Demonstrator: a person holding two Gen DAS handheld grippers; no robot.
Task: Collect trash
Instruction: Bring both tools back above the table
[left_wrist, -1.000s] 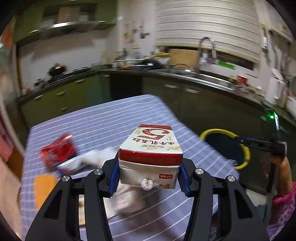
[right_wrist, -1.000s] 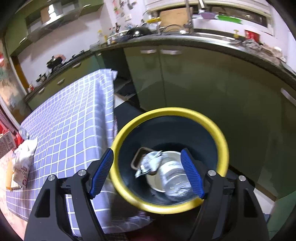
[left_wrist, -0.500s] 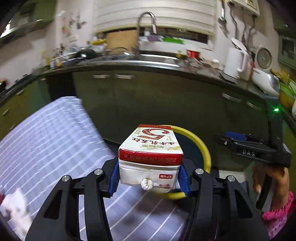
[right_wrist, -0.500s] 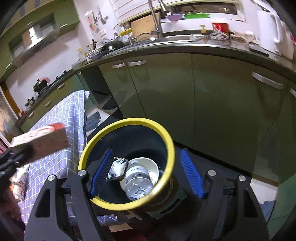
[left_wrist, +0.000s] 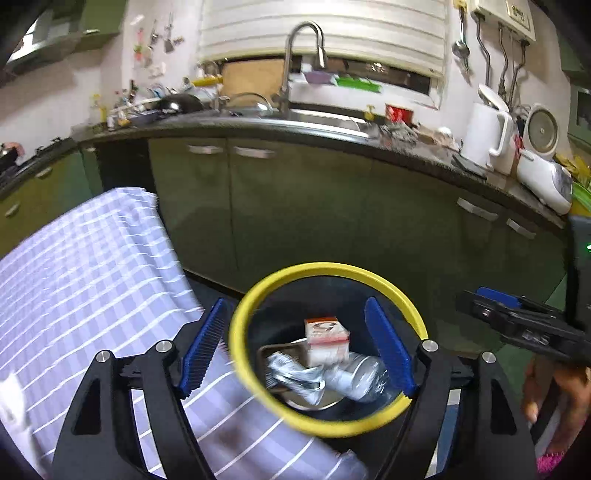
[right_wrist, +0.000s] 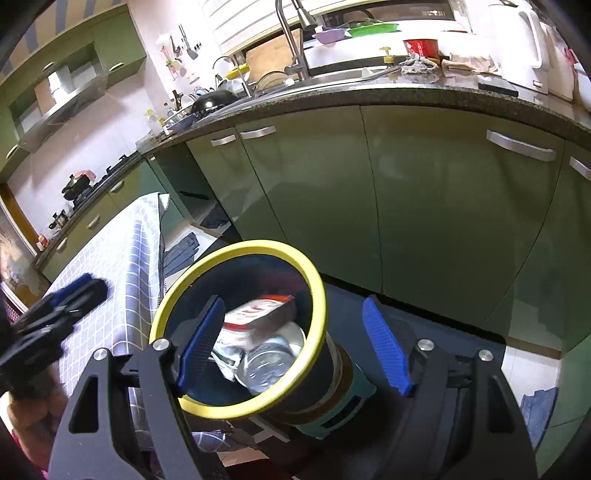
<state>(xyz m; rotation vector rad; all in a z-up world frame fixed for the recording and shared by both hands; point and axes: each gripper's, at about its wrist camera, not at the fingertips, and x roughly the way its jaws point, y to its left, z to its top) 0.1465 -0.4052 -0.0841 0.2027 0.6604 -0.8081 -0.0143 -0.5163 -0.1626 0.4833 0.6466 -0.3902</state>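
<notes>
Carton (left_wrist: 327, 341), milk, red-topped: half a second ago clamped in our left gripper (left_wrist: 301, 349), now lying inside the yellow-rimmed bin (left_wrist: 258, 291) atop a bottle (left_wrist: 360, 373). Left jaws have just been opening and stand empty; right gripper (right_wrist: 291, 347) likewise hangs wide and empty. We judge one item binned, table trash remaining.

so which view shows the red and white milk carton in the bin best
The left wrist view: the red and white cardboard milk carton sits unobstructed inside the yellow-rimmed dark bin. The right wrist view shows it blurred, partly behind a blue pad.
</notes>
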